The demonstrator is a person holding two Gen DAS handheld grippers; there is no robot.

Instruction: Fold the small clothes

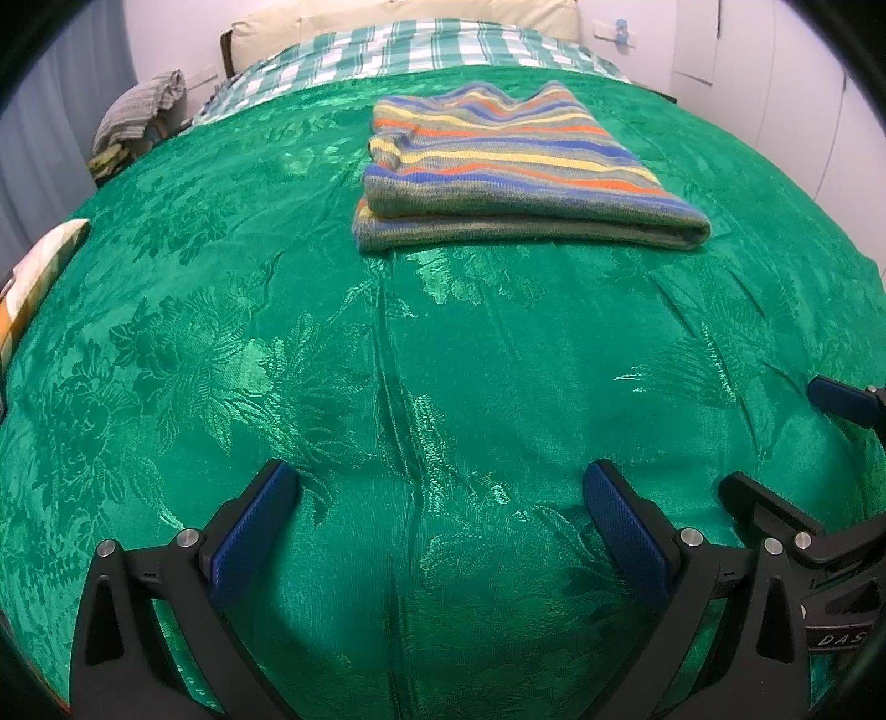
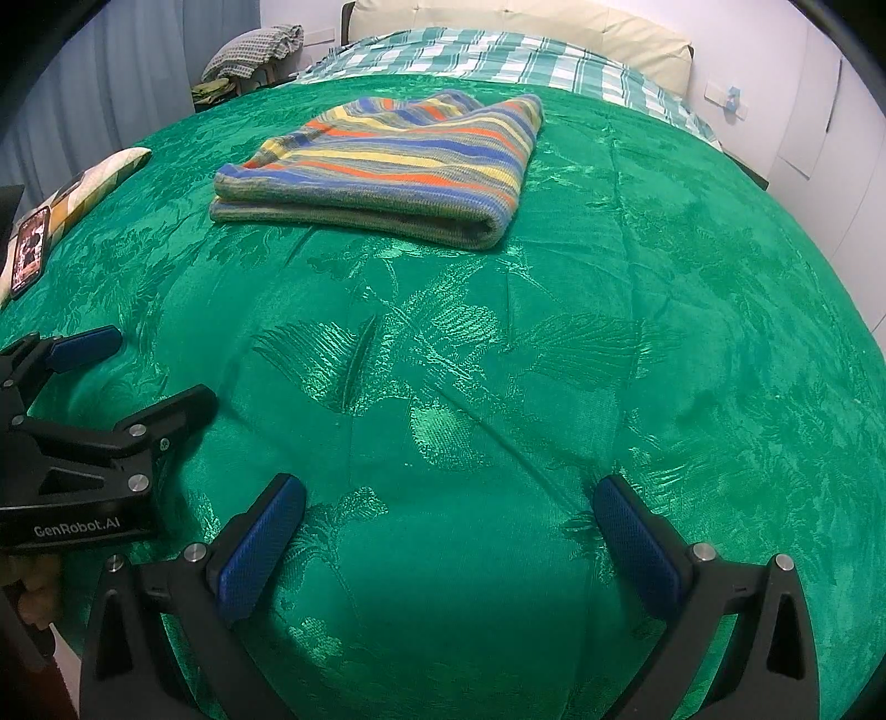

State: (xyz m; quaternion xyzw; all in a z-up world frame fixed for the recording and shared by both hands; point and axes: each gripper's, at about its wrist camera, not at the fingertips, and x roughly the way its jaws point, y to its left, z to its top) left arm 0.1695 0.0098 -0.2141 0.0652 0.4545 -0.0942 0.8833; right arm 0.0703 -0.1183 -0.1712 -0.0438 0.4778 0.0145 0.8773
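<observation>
A small striped knit garment (image 1: 509, 166) in blue, orange, yellow and grey lies folded into a thick rectangle on the green bedspread (image 1: 277, 343), far ahead of both grippers; in the right wrist view the striped garment (image 2: 387, 166) sits up and to the left. My left gripper (image 1: 440, 487) is open over bare green cloth, nothing between its blue pads. My right gripper (image 2: 448, 501) is open too, low over the bedspread (image 2: 664, 332). The right gripper (image 1: 775, 443) shows at the left wrist view's right edge, and the left gripper (image 2: 160, 368) at the right wrist view's left edge.
A checked green and white sheet (image 1: 421, 50) and a cream headboard (image 1: 398, 16) lie beyond the garment. A patterned cushion (image 2: 99, 177) with a phone (image 2: 30, 249) on it sits at the bed's left edge. Clothes are piled on a stand (image 1: 138, 111) beside curtains.
</observation>
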